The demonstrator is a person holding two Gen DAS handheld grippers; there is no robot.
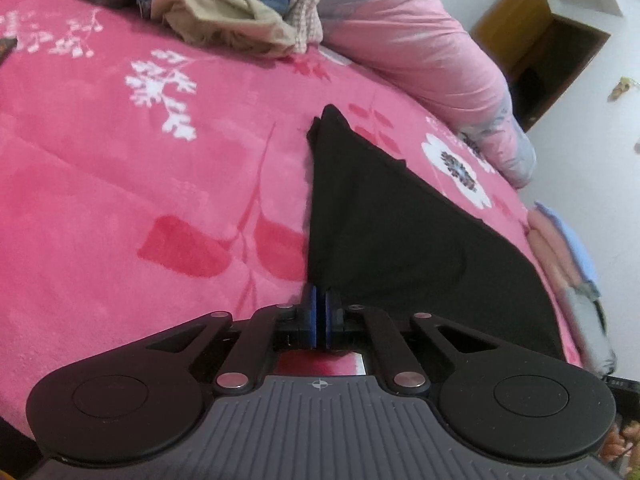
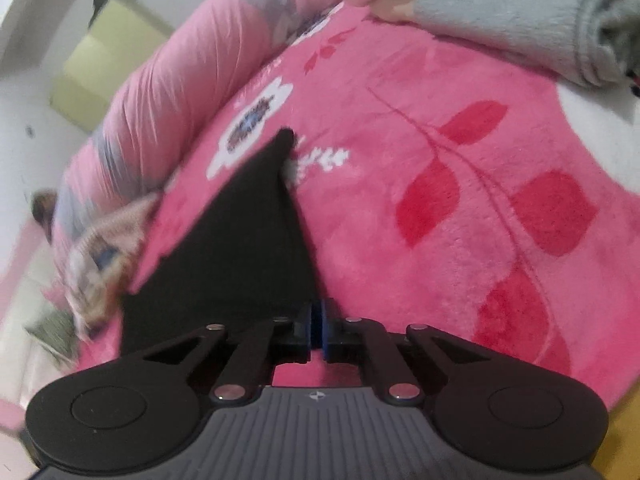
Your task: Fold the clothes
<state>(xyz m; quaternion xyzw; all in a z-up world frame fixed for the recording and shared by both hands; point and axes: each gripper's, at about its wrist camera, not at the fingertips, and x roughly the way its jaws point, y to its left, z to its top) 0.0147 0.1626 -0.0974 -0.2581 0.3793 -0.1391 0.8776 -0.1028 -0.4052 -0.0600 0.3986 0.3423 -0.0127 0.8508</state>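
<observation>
- Here, the left gripper [image 1: 320,304] and right gripper [image 2: 318,316] each pinch a near corner of a black garment [image 1: 384,232] on the pink floral bedspread [image 1: 120,200].
- Judged best: lift both corners level, keep the near edge taut, then carry it toward the far point.
- The unfolded clothes pile [image 1: 224,8] waits far left.

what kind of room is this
Most likely a bedroom: the work surface is a bed with a pink floral blanket, a rolled pink quilt along its edge, and a pile of unfolded clothes waiting on it.
</observation>
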